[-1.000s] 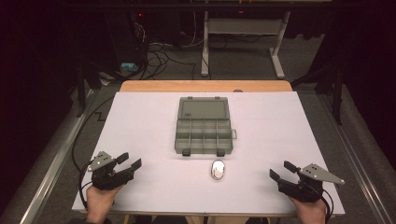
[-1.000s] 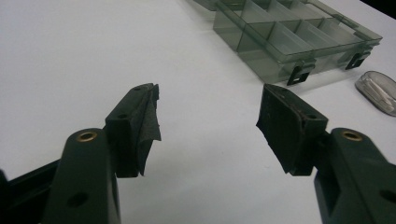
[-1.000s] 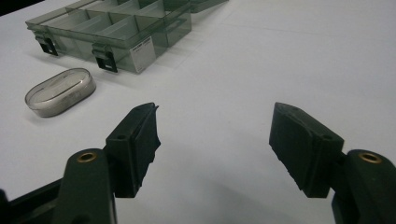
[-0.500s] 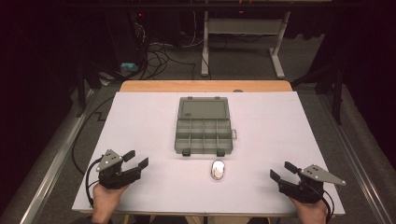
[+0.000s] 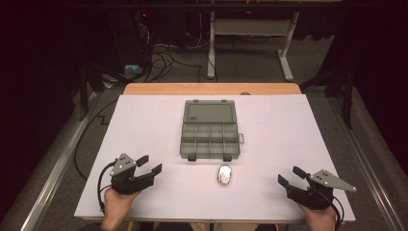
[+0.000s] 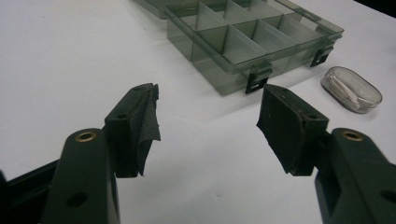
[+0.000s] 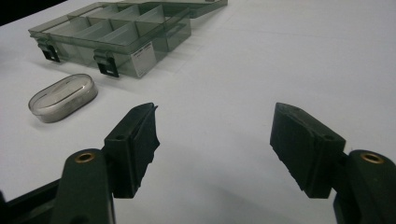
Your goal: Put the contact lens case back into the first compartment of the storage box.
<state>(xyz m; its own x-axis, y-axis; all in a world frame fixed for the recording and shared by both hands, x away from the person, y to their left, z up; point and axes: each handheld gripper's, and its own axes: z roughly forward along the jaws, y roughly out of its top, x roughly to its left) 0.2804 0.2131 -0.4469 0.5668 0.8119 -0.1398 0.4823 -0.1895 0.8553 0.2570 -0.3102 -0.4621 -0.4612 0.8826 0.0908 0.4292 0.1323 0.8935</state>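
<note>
Work barely begun: left gripper (image 5: 148,165) and right gripper (image 5: 288,176) gape empty near the table's (image 5: 288,130) front edge, the small oval case (image 5: 224,174) untouched before the open organizer box (image 5: 210,136).

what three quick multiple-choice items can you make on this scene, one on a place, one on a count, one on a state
1. Where does the small oval case lie?
A. inside the organiser box
B. on the table just in front of the box
C. between the left tongs

2. How many black latches show on the organiser box near edge?
A. two
B. four
C. none

3. How is the box's lid?
A. shut
B. taken away
C. open, lying flat behind

Answers: 1 B, the high view shows it on the white table near the box. 2 A, two latches show. 3 C, the compartments lie uncovered.
</note>
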